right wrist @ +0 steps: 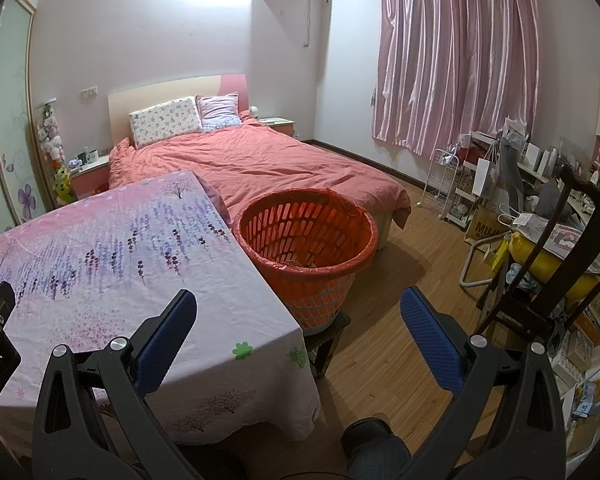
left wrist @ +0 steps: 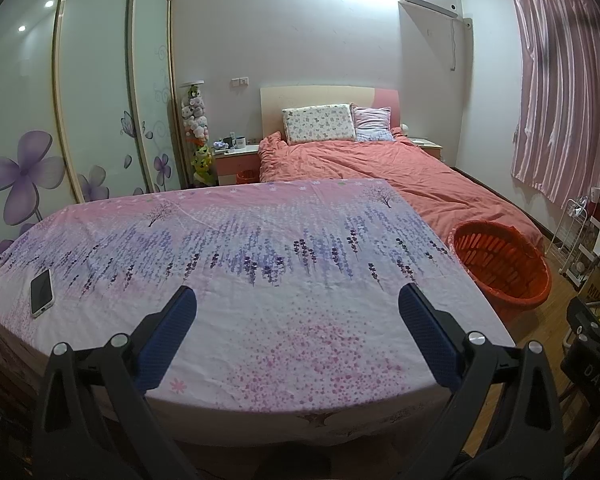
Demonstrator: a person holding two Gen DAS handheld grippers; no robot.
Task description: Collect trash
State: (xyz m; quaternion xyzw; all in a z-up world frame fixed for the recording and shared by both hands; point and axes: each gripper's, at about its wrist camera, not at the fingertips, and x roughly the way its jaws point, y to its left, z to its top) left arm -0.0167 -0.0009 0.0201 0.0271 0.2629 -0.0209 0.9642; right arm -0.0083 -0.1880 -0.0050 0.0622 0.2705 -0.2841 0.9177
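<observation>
An orange slatted basket (right wrist: 308,240) lined with a red bag stands on a low stool at the right edge of the table; a few scraps lie in its bottom. It also shows in the left wrist view (left wrist: 500,264). My left gripper (left wrist: 298,304) is open and empty above the table's near edge. My right gripper (right wrist: 298,306) is open and empty over the table's right corner, in front of the basket. I see no loose trash on the table's floral pink cloth (left wrist: 260,248).
A phone (left wrist: 42,292) lies on the table at the left. A bed with an orange duvet (right wrist: 268,164) stands behind the table. A dark wooden chair (right wrist: 560,264) and cluttered shelves stand at the right. Wooden floor (right wrist: 412,248) lies between bed and chair.
</observation>
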